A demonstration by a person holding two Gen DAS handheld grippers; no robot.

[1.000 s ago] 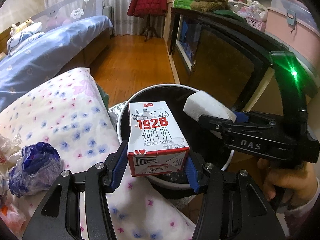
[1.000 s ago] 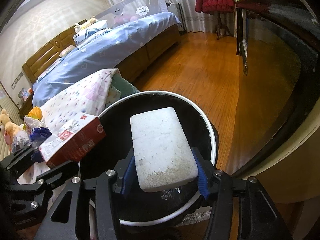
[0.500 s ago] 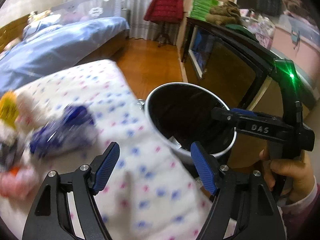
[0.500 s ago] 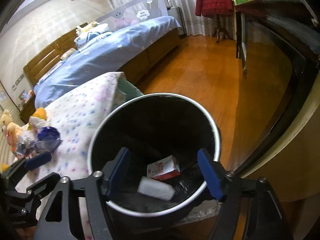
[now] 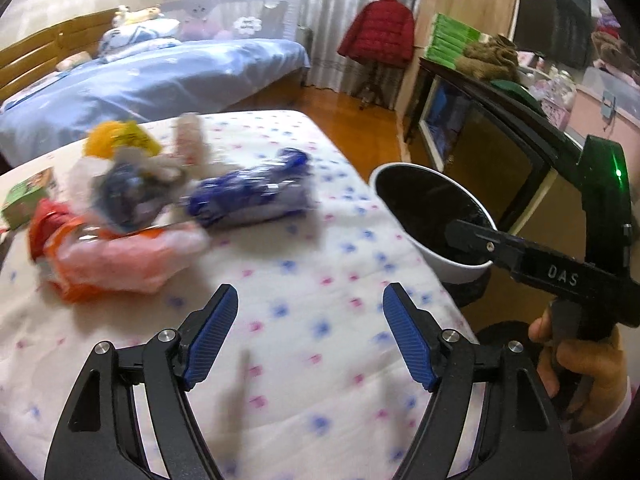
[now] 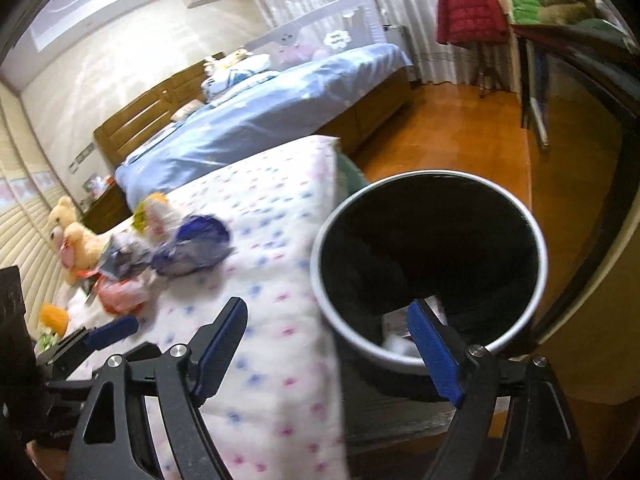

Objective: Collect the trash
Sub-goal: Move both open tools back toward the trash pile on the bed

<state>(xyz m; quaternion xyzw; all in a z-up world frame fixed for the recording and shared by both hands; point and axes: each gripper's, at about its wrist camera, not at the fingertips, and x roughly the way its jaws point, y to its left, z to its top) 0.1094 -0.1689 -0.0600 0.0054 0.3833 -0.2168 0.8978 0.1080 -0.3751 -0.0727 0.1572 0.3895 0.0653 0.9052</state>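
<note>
A heap of trash lies on the flowered bedspread: a blue wrapper, an orange and pink bag, a yellow piece and a green box. My left gripper is open over the bedspread, short of the heap, with nothing between its pads. The white-rimmed black bin stands beside the bed. White foam shows at its bottom. My right gripper hangs over the bin's near rim. Its jaws are opening and hold nothing.
A blue bed stands beyond. To the right are a dark TV cabinet and a red coat on a stand, with wooden floor between. Plush toys sit at the bedspread's far end. A hand holds the right gripper.
Both grippers let go: the milk carton and the white foam block dropped into the bin. Both opened wide and swung left, the left one from the bin to over the bedspread.
</note>
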